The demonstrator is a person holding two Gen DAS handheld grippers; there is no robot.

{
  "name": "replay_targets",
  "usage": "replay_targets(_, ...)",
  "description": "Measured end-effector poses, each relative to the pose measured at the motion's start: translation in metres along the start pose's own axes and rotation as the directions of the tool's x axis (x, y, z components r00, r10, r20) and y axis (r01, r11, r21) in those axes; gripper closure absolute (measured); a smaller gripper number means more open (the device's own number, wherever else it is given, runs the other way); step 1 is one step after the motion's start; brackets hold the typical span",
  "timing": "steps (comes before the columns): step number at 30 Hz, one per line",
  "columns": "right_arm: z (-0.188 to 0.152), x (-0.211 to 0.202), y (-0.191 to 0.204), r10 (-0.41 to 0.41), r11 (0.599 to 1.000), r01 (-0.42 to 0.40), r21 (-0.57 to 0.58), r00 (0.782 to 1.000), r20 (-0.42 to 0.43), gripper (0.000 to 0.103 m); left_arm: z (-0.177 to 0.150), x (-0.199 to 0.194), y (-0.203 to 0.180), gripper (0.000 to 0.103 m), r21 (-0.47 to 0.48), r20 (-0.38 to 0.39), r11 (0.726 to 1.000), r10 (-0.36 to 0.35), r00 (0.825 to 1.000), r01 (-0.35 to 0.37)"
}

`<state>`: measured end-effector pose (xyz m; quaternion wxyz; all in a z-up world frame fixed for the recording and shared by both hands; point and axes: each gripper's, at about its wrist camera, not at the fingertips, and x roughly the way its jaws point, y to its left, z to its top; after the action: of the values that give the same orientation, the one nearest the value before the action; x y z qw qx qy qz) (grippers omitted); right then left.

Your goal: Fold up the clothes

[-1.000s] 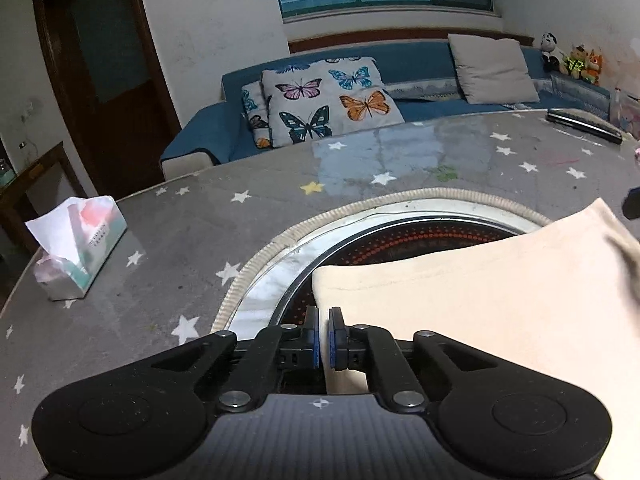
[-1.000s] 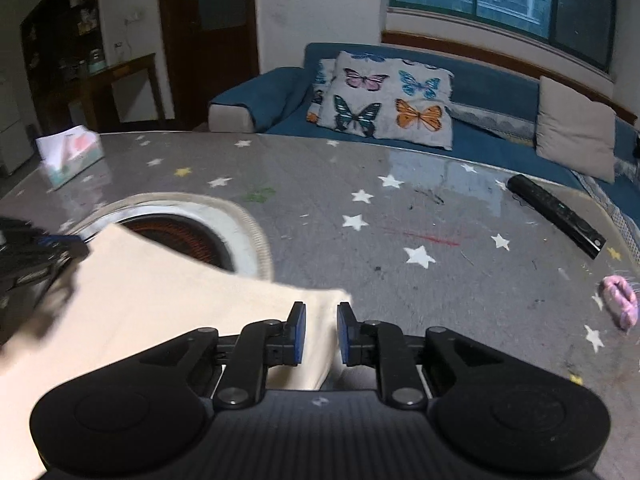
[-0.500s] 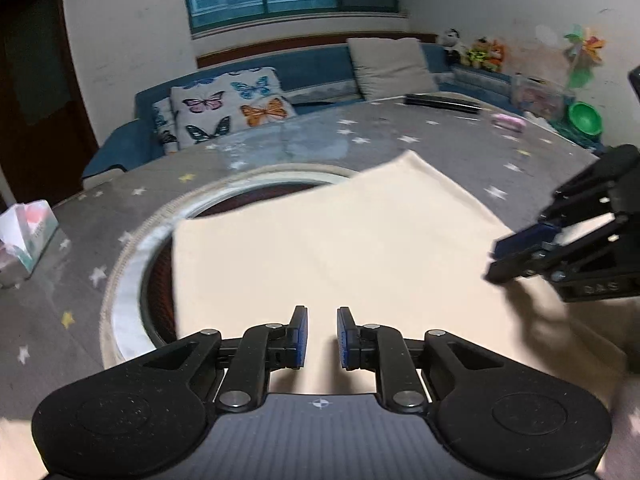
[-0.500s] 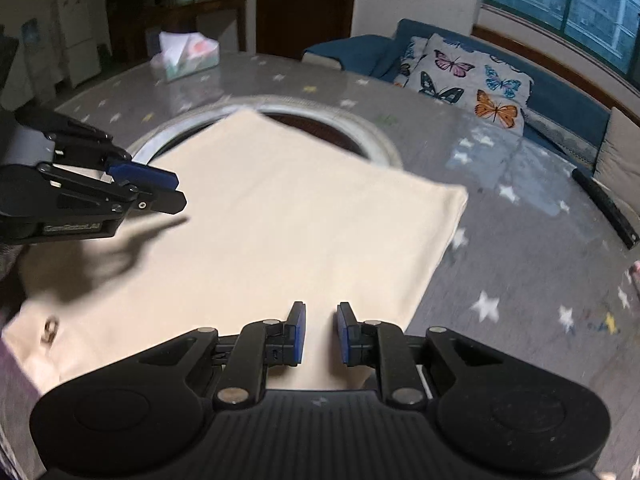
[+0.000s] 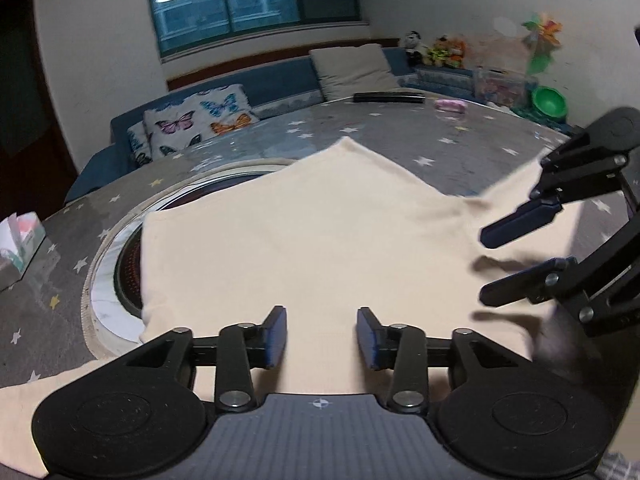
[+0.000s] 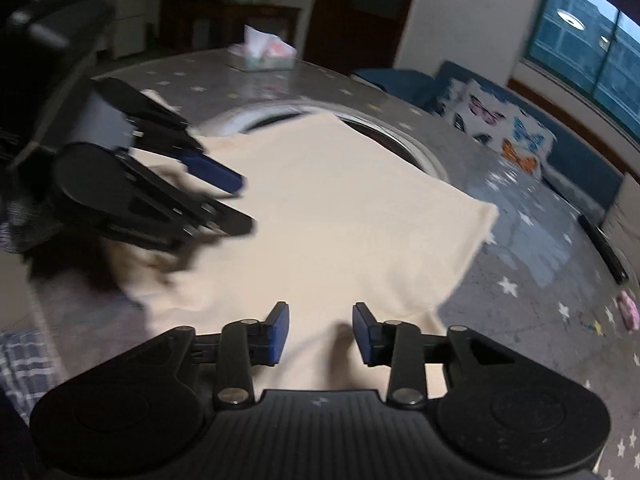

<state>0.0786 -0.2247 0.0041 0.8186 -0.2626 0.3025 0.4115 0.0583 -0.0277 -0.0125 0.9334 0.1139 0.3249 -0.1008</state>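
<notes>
A cream garment (image 5: 312, 232) lies folded flat on the grey star-patterned table, partly over the round burner inset; it also shows in the right wrist view (image 6: 340, 224). My left gripper (image 5: 322, 338) is open and empty, just above the garment's near edge. My right gripper (image 6: 320, 334) is open and empty above the near right part of the cloth. Each gripper shows in the other's view, the right one (image 5: 516, 258) at the cloth's right side, the left one (image 6: 240, 200) at its left side, both open.
The round burner inset (image 5: 120, 264) lies under the cloth's far left part. A tissue box (image 5: 18, 246) stands at the table's left. A black remote (image 5: 388, 98) and a pink item (image 5: 450, 105) lie at the far side. A blue sofa (image 5: 272, 92) is behind.
Both grippers have let go of the garment's far corners, drawn back toward its near edge and opened wider. The cloth now lies folded on the table.
</notes>
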Motion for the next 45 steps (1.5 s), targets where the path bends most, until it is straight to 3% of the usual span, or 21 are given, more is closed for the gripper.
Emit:
replay_targets(3, -0.009, -0.005, 0.016, 0.024, 0.999, -0.025, -0.028, 1.0, -0.017, 0.065, -0.009, -0.008, -0.014, 0.056, 0.068, 0.02, 0.998, 0.007, 1.0, -0.008)
replay_targets(6, -0.016, -0.012, 0.026, -0.003, 0.997, 0.002, -0.073, 1.0, -0.014, 0.065, -0.012, -0.016, -0.021, 0.053, 0.116, 0.04, 0.993, 0.019, 0.999, -0.024)
replay_targets(12, -0.021, -0.029, 0.019, -0.02, 0.999, 0.017, 0.045, 0.999, 0.049, 0.065, 0.002, -0.02, -0.025, 0.049, 0.082, 0.088, 0.997, 0.005, 0.996, -0.013)
replay_targets(19, -0.034, -0.049, 0.005, -0.04, 0.986, 0.024, 0.164, 0.995, 0.093, 0.062, -0.009, -0.014, -0.046, 0.049, 0.148, 0.054, 0.988, -0.038, 0.998, 0.03)
replay_targets(21, -0.041, -0.054, -0.01, -0.084, 0.97, 0.06, 0.235, 0.992, 0.092, 0.062, -0.007, -0.015, -0.048, 0.049, 0.151, 0.057, 0.988, -0.034, 0.998, 0.025)
replay_targets(27, -0.076, -0.061, -0.061, -0.255, 0.857, 0.226, 0.463, 0.967, 0.001, 0.062, 0.006, -0.015, -0.055, 0.049, 0.126, 0.092, 0.991, -0.066, 0.994, 0.054)
replay_targets(31, -0.111, -0.07, -0.1, -0.39, 0.708, 0.366, 0.604, 0.916, -0.097, 0.062, 0.009, -0.005, -0.065, 0.049, 0.131, 0.075, 0.988, -0.09, 0.993, 0.08)
replay_targets(35, -0.136, -0.076, -0.13, -0.472, 0.576, 0.45, 0.683, 0.865, -0.172, 0.062, 0.007, -0.002, -0.073, 0.049, 0.147, 0.061, 0.984, -0.112, 0.992, 0.102)
replay_targets(40, -0.15, -0.069, -0.151, -0.493, 0.509, 0.452, 0.733, 0.851, -0.181, 0.064, 0.005, 0.001, -0.077, 0.049, 0.152, 0.051, 0.982, -0.118, 0.992, 0.109)
replay_targets(42, -0.148, -0.064, -0.153, -0.5, 0.508, 0.45, 0.735, 0.848, -0.174, 0.076, 0.005, 0.002, -0.077, 0.049, 0.152, 0.049, 0.982, -0.119, 0.992, 0.111)
replay_targets(43, -0.146, -0.063, -0.154, -0.505, 0.512, 0.453, 0.73, 0.846, -0.171, 0.09, 0.005, 0.002, -0.078, 0.049, 0.153, 0.048, 0.982, -0.12, 0.992, 0.112)
replay_targets(45, -0.14, -0.061, -0.157, -0.514, 0.522, 0.46, 0.718, 0.842, -0.166, 0.095, 0.005, 0.002, -0.078, 0.049, 0.156, 0.048, 0.981, -0.122, 0.991, 0.113)
